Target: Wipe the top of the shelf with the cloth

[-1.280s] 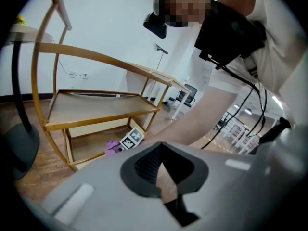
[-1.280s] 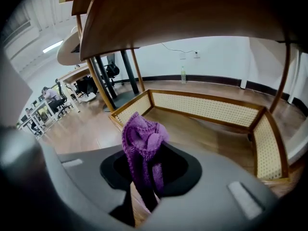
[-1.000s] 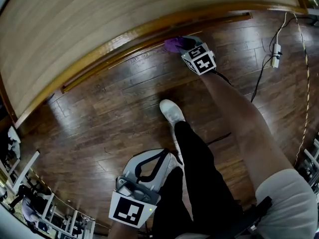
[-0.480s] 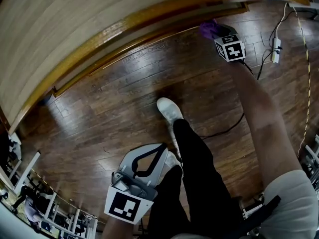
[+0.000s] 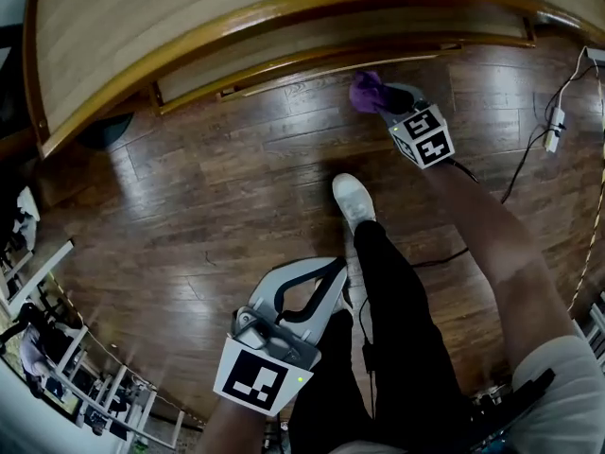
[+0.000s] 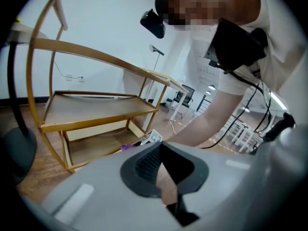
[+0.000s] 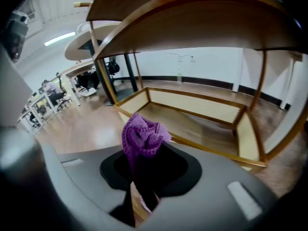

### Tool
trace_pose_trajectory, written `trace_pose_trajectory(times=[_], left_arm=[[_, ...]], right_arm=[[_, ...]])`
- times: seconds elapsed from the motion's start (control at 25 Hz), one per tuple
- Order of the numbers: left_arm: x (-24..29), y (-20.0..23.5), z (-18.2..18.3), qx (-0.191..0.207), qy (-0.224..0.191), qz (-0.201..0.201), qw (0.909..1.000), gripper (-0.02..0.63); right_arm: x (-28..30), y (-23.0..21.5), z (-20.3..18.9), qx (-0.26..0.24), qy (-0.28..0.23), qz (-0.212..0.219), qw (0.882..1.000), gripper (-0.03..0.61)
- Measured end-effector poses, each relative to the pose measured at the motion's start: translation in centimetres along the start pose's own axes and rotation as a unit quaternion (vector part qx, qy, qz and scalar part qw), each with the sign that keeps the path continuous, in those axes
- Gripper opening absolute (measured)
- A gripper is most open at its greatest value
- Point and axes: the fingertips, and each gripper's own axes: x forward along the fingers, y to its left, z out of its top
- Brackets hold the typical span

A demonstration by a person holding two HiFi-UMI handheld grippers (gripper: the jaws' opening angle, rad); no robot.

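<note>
The right gripper (image 7: pixel 142 179) has its jaws closed on a purple knitted cloth (image 7: pixel 143 135). The cloth bunches up above the jaw tips, and a short end hangs below them. The left gripper (image 6: pixel 164 173) has its jaws closed tip to tip, with nothing held between them. It is carried low beside the person's dark trouser leg (image 5: pixel 392 334).

In the head view, the right gripper (image 5: pixel 389 102) holds the cloth (image 5: pixel 367 92) over the floor, just in front of the wooden shelf (image 5: pixel 189 22) and clear of its top board. The right gripper view looks in under the upper boards at the slatted bottom tier (image 7: pixel 202 107).

The floor (image 5: pixel 208 197) is dark, glossy wood plank. A white shoe (image 5: pixel 354 200) stands on it between the grippers. A power strip with its cable (image 5: pixel 555 127) lies at the right. Beyond the shelf are white walls and desks with office chairs (image 7: pixel 89 81).
</note>
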Motion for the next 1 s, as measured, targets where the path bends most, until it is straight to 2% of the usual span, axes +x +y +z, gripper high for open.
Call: trace_pose_trajectory(times=[0.12, 0.24, 0.36, 0.48, 0.68, 1.0], left_arm=[[-2.4, 1.0, -2.0, -0.023, -0.006, 0.029, 0.9993, 0.021], [-4.9, 2.2, -4.3, -0.047, -0.015, 0.063, 0.9967, 0.021], [-6.8, 2.9, -6.0, -0.059, -0.025, 0.081, 0.9947, 0.021], [-7.5, 3.2, -7.3, -0.057, -0.032, 0.086, 0.9942, 0.021], [-6.6, 4.0, -8.9, -0.056, -0.039, 0.074, 0.995, 0.021], [-3.3, 3.9, -7.7, -0.022, -0.028, 0.021, 0.9991, 0.021]], right_arm=[[5.0, 8.4, 2.6, -0.028, -0.009, 0.064, 0.998, 0.094], [10.4, 14.8, 5.2, -0.055, -0.016, 0.103, 0.993, 0.094], [14.8, 18.9, 7.1, -0.068, -0.02, 0.116, 0.991, 0.094], [17.8, 20.4, 7.7, -0.096, -0.011, 0.11, 0.989, 0.094], [19.5, 17.7, 5.7, -0.094, 0.005, 0.079, 0.992, 0.094], [14.7, 5.1, 0.3, -0.062, 0.036, -0.007, 0.997, 0.094]])
